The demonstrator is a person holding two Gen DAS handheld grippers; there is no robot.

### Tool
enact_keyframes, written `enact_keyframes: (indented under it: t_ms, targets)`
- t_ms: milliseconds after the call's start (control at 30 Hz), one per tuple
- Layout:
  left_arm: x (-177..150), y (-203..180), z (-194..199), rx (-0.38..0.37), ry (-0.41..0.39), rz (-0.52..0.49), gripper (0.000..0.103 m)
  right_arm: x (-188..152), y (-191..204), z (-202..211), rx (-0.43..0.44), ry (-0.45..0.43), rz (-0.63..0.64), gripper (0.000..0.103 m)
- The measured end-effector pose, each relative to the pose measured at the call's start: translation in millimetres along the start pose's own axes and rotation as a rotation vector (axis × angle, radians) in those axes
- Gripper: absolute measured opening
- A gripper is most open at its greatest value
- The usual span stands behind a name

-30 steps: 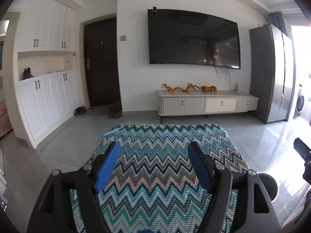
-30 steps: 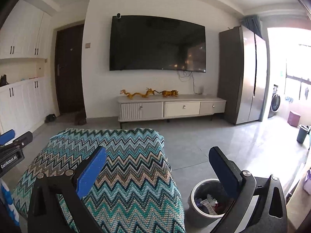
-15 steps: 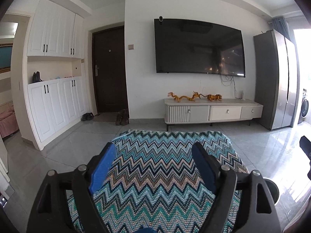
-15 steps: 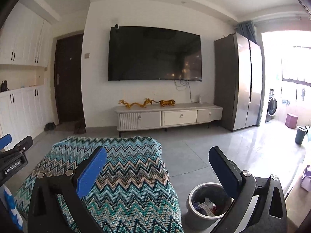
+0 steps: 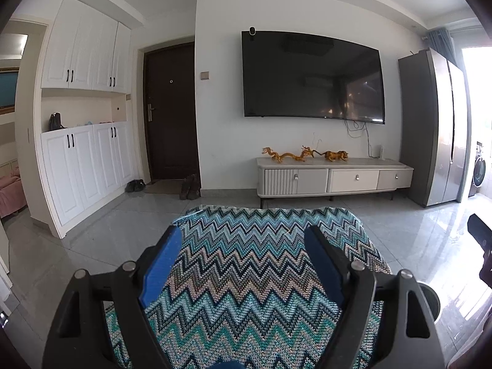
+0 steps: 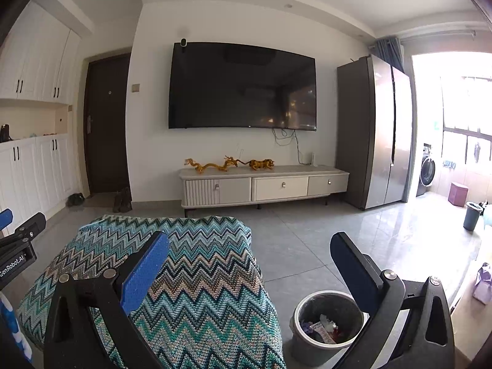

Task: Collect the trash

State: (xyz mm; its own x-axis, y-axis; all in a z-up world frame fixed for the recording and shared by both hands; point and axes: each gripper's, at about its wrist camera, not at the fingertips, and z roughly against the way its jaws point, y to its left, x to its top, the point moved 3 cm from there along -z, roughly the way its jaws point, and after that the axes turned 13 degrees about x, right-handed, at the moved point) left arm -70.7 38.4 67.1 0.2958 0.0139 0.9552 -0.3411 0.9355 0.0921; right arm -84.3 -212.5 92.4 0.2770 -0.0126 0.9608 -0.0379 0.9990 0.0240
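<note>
— Blue pads on both tools, are they holding anything?
— No. The left gripper [image 5: 243, 246] hangs released over the zigzag cloth [image 5: 261, 264], and the right gripper [image 6: 249, 252] is spread wide and empty too.
— Where's the trash?
— In the grey bin [image 6: 329, 316] on the floor tiles, just right of the cloth, near the right gripper's right finger. Wrappers [image 6: 319, 327] lie inside it.

The bin [image 6: 330, 323] is partly hidden behind the right gripper [image 6: 250, 256]; its trash [image 6: 319, 327] is too jumbled to identify. The blanket [image 5: 246, 276] runs off the bottom edge.
</note>
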Motion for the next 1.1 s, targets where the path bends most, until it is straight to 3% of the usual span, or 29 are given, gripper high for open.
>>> enact_keyframes:
  t_ms: [367, 1100]
  targets:
    - [-5, -2, -19, 0.008, 0.006, 0.018, 0.081, -2, -2, -12, -0.04, -0.015, 0.025, 0.103]
    - [-23, -23, -54, 0.014, 0.059, -0.011, 0.081, -17, -3, -52, -0.056, 0.054, 0.032, 0.103]
